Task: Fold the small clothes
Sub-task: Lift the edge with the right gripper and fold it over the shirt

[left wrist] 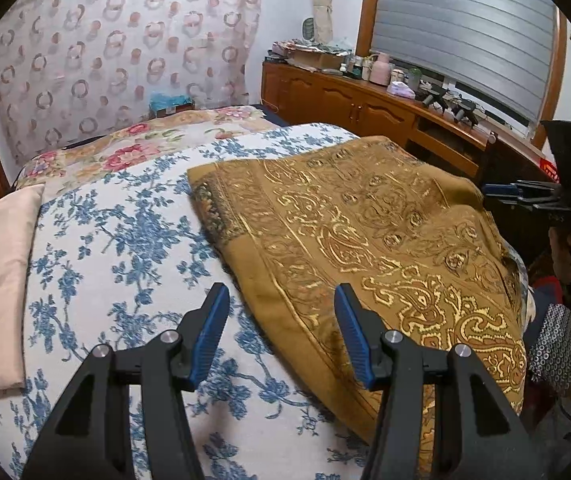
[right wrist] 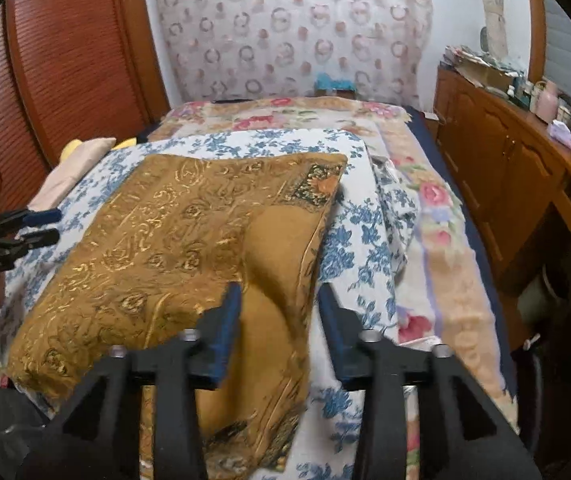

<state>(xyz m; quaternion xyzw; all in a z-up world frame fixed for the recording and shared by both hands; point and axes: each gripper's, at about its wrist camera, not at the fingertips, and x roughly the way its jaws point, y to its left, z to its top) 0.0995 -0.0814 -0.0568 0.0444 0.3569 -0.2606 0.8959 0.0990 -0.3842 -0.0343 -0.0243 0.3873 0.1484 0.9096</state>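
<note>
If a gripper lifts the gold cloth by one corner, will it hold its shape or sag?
Probably sag: the gold cloth already drapes over the bed's edge and shows a soft bulge near the right gripper. It looks thick and woven, so likely heavy for a cloth, with folds that stay rounded. It may slide somewhat on the sheet when pushed.

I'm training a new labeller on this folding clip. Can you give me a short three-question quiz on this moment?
1. True or false: the left gripper is clamped on the gold patterned cloth.
2. What does that cloth lie on? A) bare wooden floor B) blue floral sheet C) glass desk
3. In the right wrist view, what is seen between the right gripper fingers?

Key
1. False: its jaws stand apart and pinch nothing.
2. B
3. The cloth's plain gold part, lying loose.
</note>
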